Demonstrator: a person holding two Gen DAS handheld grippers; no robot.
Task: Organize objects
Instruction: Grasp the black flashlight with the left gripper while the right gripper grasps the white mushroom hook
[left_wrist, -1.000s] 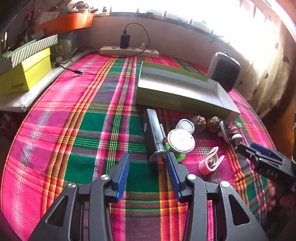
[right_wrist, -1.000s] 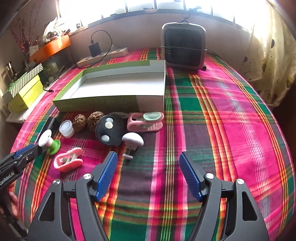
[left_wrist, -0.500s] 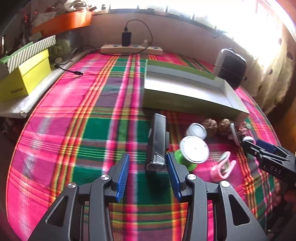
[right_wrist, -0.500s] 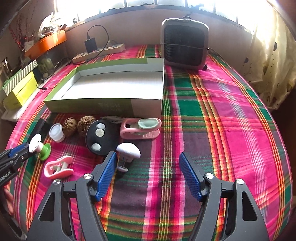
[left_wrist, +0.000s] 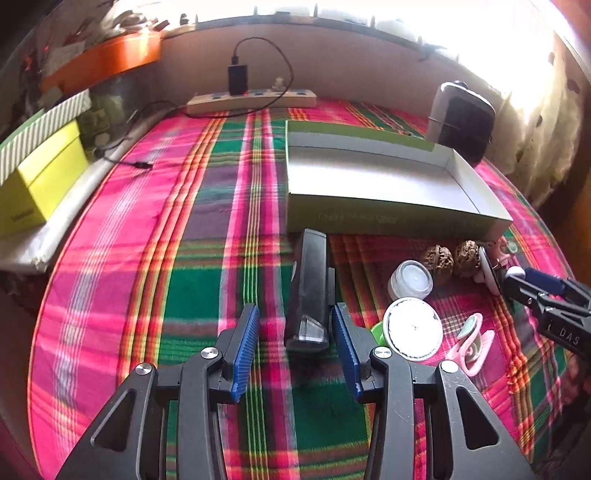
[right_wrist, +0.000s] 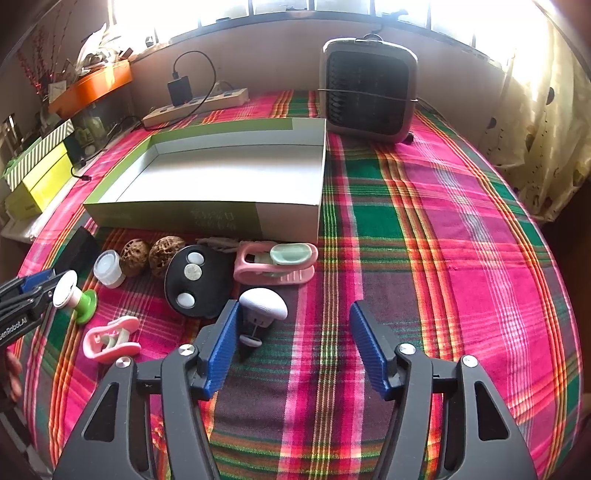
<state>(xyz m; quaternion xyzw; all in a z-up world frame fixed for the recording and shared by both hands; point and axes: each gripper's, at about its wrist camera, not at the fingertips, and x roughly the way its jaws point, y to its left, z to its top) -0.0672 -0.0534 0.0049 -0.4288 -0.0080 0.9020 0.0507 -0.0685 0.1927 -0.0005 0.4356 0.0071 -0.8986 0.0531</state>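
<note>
My left gripper (left_wrist: 295, 325) is open, its pads on either side of the near end of a black stapler (left_wrist: 309, 288) lying on the plaid cloth, not touching. Beside it stand a white-and-green spool (left_wrist: 412, 328), a small white jar (left_wrist: 410, 280), two walnuts (left_wrist: 439, 258) and a small pink clip (left_wrist: 471, 343). My right gripper (right_wrist: 291, 332) is open; its left pad is next to a white mushroom-shaped hook (right_wrist: 261, 306). A black round disc (right_wrist: 195, 280), a large pink clip (right_wrist: 277, 262) and the open green box (right_wrist: 221, 177) lie beyond.
A grey fan heater (right_wrist: 369, 88) stands behind the box. A power strip (left_wrist: 251, 99) with a charger and cable lies at the back wall. Yellow boxes (left_wrist: 37, 181) sit on a ledge at the left. The left gripper shows at the right wrist view's left edge (right_wrist: 22, 295).
My left gripper has moved forward and right so the stapler's near end now lies between its pads. My right gripper has moved forward and left toward the white hook.
</note>
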